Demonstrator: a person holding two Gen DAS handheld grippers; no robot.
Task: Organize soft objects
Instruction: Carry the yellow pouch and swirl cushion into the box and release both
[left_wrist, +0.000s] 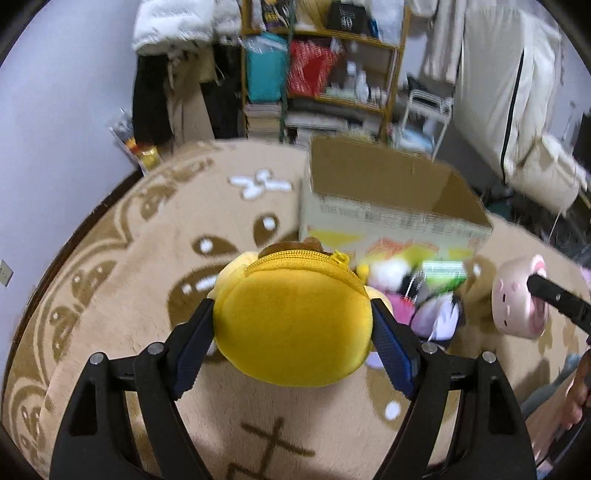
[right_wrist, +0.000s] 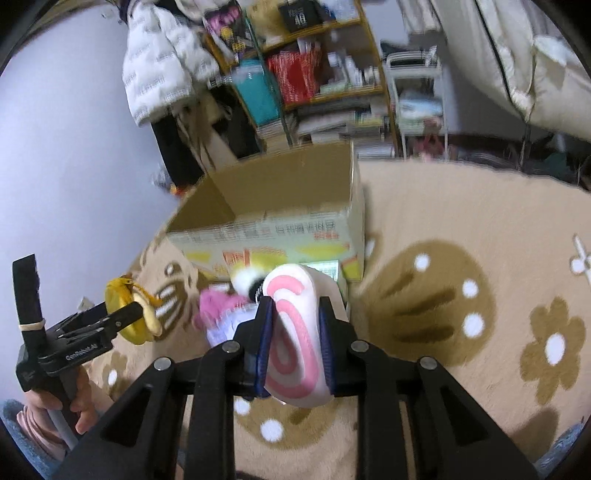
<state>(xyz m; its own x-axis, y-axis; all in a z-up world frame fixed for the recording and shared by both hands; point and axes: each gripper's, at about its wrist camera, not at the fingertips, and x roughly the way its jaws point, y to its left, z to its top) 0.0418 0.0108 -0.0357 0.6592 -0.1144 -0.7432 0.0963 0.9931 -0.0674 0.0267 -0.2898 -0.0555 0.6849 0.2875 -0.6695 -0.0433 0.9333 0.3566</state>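
While both grippers hung above the rug, the open box (left_wrist: 391, 206) lay ahead of each: at about one o'clock from the left gripper (left_wrist: 293, 325), at about eleven o'clock from the right gripper (right_wrist: 295, 325). That offset is what the coming move looked to turn on, since each toy seemed bound for the box mouth, which faced up and lay well apart from both loads.

The left jaws stood fairly wide, pressed on either side of a round yellow pouch (left_wrist: 291, 317), its zipper edge pointing away toward the box. The right jaws were clamped narrow on a pink plush (right_wrist: 295, 336), squeezed flat, its long axis running away from the wrist toward twelve o'clock. I judged neither hand clearly nearer; the box sat roughly between them.

More toys (left_wrist: 417, 295) lay heaped on the rug just beside the box's near wall. The rug (right_wrist: 461, 369) was beige pile with brown flowers. Beyond, at twelve o'clock, stood crowded shelves (left_wrist: 325, 74), hanging coats at eleven, pale bedding at two.
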